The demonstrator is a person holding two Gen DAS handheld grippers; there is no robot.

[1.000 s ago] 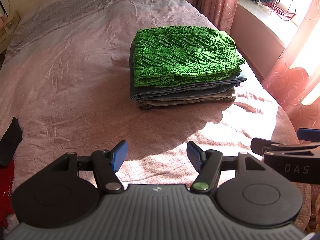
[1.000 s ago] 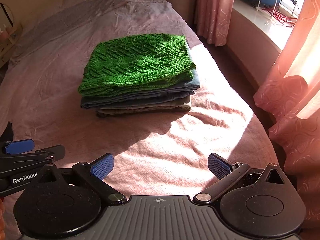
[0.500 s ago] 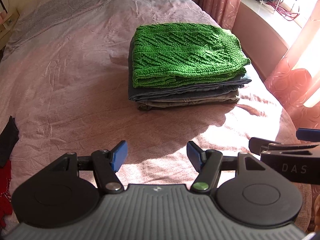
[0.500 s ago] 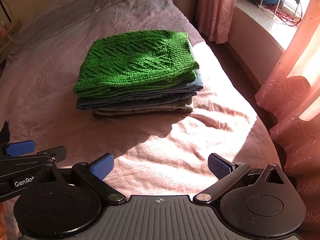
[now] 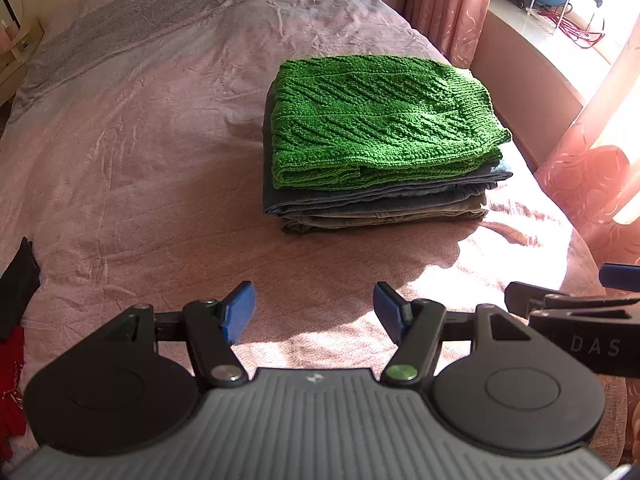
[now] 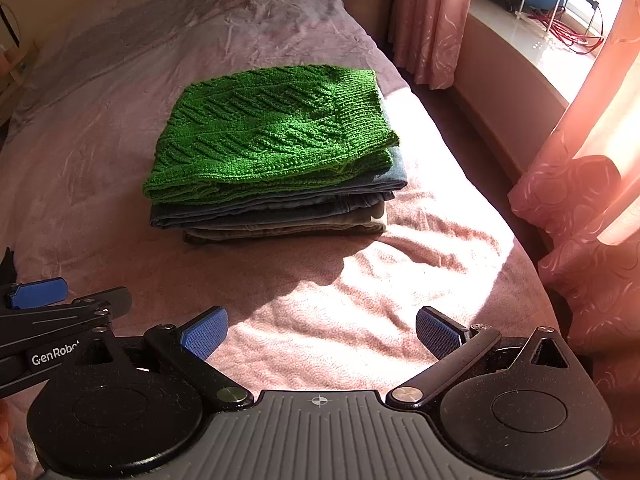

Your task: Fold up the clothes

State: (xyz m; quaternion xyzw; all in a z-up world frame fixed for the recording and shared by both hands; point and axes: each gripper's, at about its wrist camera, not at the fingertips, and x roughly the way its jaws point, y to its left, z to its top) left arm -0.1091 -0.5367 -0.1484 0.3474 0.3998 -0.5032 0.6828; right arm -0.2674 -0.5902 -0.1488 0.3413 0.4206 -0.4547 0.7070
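A folded green knitted sweater (image 5: 376, 120) (image 6: 272, 132) tops a neat stack on the pink bedspread (image 5: 140, 160) (image 6: 320, 300). Under it lie folded blue jeans (image 5: 384, 196) (image 6: 276, 210) and an olive-grey garment (image 5: 384, 222) (image 6: 280, 232). My left gripper (image 5: 314, 312) hovers over the bed in front of the stack, open, nothing between its blue pads. My right gripper (image 6: 320, 334) hangs beside it, open wider and also empty. Each gripper shows at the edge of the other's view: the left gripper (image 6: 40, 294), the right gripper (image 5: 576, 304).
Black cloth (image 5: 18, 284) and red cloth (image 5: 10, 384) lie at the bed's left edge. Pink curtains (image 5: 600, 160) (image 6: 580, 184) and a low window ledge (image 6: 520, 60) run along the right side. A bedside shelf (image 5: 16, 48) stands at the far left.
Both views have drifted slightly nearer the stack, which sits a little larger and lower in frame. The grippers keep the same opening.
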